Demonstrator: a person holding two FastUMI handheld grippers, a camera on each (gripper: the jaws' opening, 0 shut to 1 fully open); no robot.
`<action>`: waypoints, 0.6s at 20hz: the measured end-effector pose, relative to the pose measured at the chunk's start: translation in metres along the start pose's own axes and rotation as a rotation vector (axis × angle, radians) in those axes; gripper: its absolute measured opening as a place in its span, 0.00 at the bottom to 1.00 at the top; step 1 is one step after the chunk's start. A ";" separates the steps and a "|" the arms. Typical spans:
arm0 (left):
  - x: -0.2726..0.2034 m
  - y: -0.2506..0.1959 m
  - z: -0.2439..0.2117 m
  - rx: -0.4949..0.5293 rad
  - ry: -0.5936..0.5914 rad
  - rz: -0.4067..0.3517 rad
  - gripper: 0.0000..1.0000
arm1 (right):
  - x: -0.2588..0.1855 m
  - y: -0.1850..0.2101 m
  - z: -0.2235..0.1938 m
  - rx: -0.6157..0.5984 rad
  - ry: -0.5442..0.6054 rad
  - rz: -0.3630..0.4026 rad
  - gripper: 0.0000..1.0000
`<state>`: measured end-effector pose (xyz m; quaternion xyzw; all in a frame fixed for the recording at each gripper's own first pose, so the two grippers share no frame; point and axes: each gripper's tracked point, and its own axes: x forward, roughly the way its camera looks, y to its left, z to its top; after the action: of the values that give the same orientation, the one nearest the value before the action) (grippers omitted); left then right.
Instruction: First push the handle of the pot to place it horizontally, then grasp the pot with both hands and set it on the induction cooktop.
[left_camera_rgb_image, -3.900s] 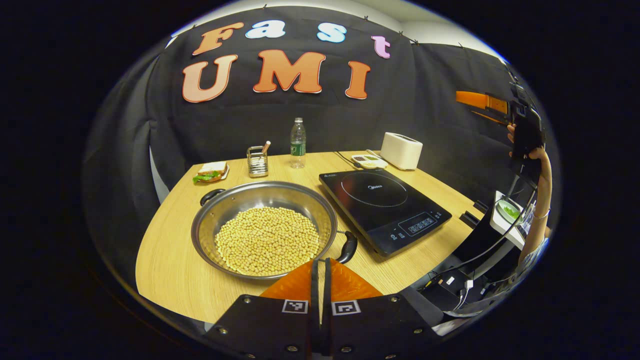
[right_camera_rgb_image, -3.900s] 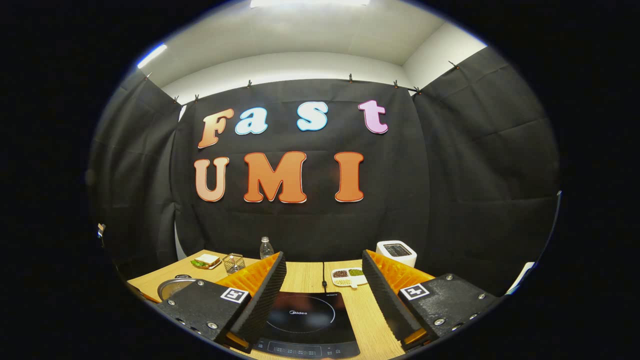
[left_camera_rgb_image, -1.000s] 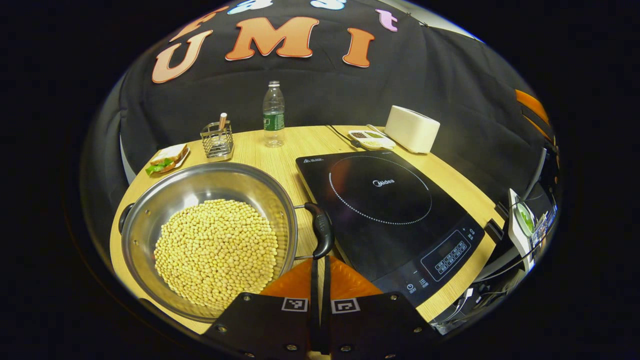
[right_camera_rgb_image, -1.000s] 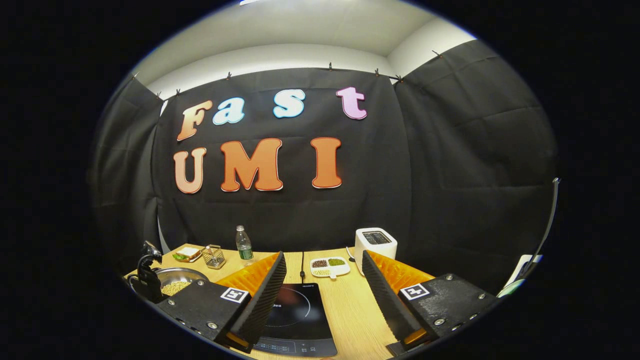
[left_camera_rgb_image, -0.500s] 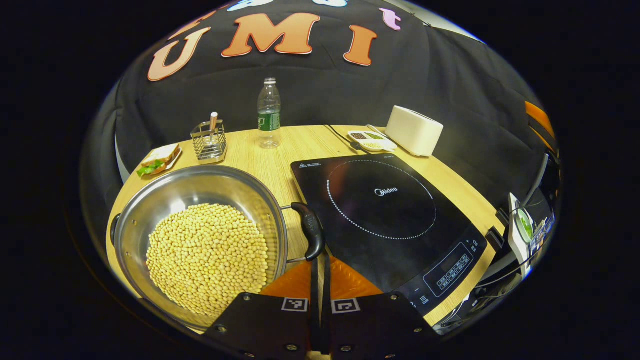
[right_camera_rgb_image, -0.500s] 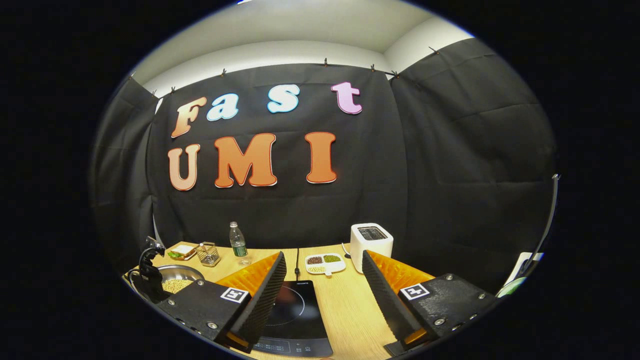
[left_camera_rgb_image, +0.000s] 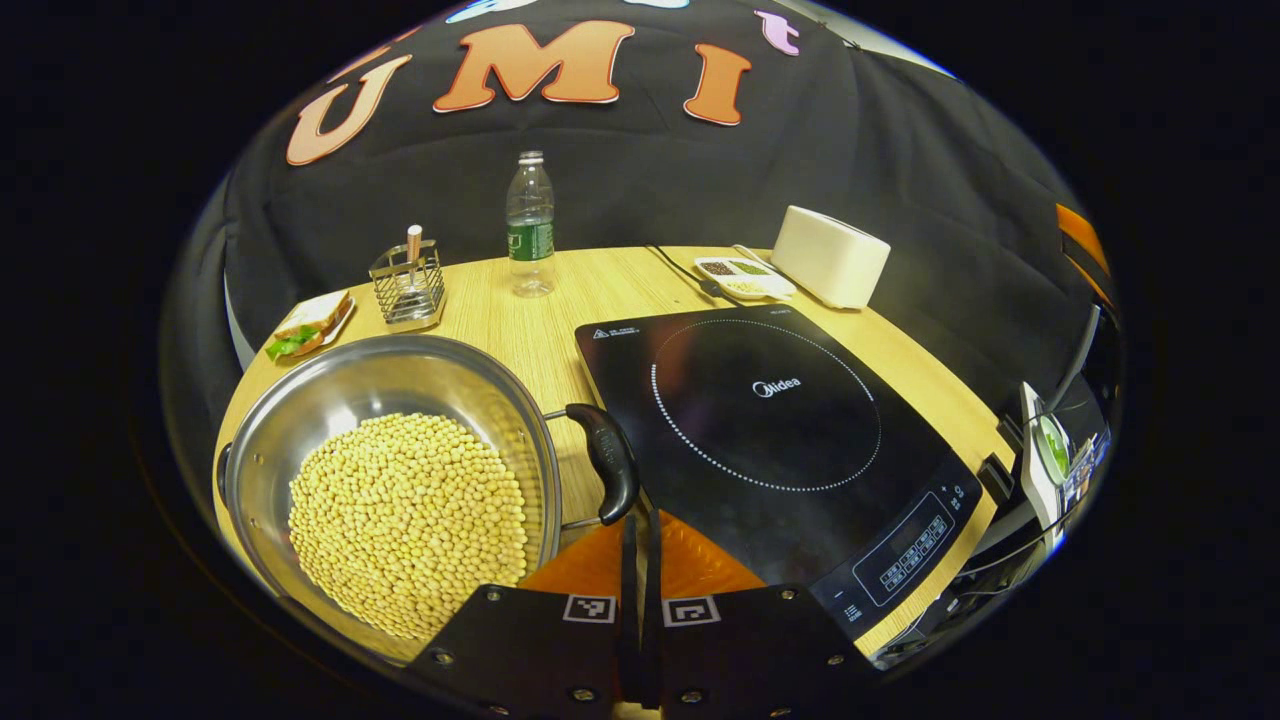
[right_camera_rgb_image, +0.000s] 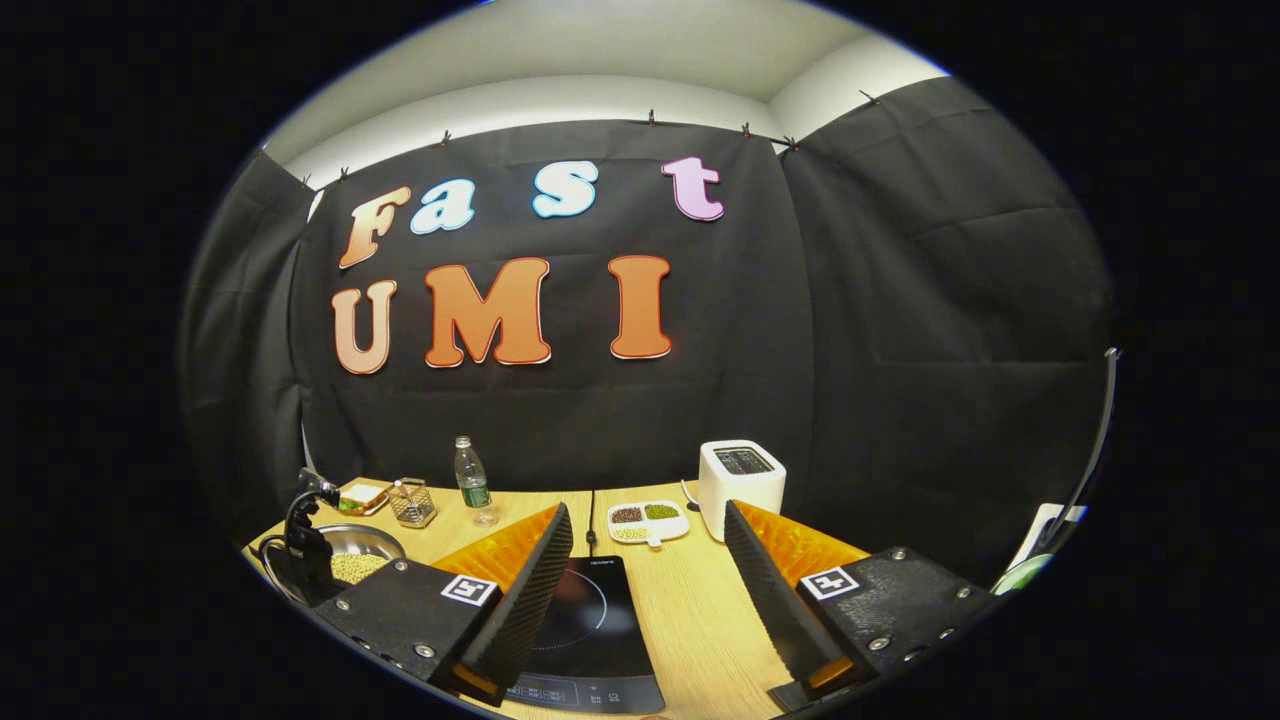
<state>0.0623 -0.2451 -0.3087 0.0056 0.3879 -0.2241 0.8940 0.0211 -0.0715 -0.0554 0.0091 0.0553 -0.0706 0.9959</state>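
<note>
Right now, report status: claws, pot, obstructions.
Left claw shut, tips at pot handle. Right claw open, above induction cooktop. Pot of beans on table, beside cooktop. Cooktop surface bare.

pot (left_camera_rgb_image: 300, 420): I see polished metal, shiny inside
handle (left_camera_rgb_image: 612, 475): I read it as smooth black plastic, slightly glossy
cooktop (left_camera_rgb_image: 770, 420): glossy black glass top that mirrors the light
tabletop (left_camera_rgb_image: 560, 320): pale wood grain, matt
bottle (left_camera_rgb_image: 530, 225): clear plastic
rack (left_camera_rgb_image: 408, 285): bright metal wire
toaster (left_camera_rgb_image: 830, 255): I see smooth matt white plastic
wall (right_camera_rgb_image: 900, 330): matt black cloth, creased
</note>
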 end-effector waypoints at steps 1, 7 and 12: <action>-0.003 -0.002 0.001 -0.001 -0.007 -0.009 0.02 | 0.000 0.003 0.000 0.000 0.000 0.001 0.95; -0.049 0.014 0.023 0.008 -0.092 -0.008 0.02 | -0.002 0.030 0.002 0.002 0.005 0.034 0.94; -0.088 0.066 0.033 0.008 -0.162 0.074 0.02 | -0.004 0.064 -0.003 0.018 0.040 0.066 0.95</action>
<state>0.0591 -0.1572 -0.2348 0.0053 0.3128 -0.1924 0.9301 0.0260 -0.0075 -0.0575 0.0215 0.0742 -0.0378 0.9963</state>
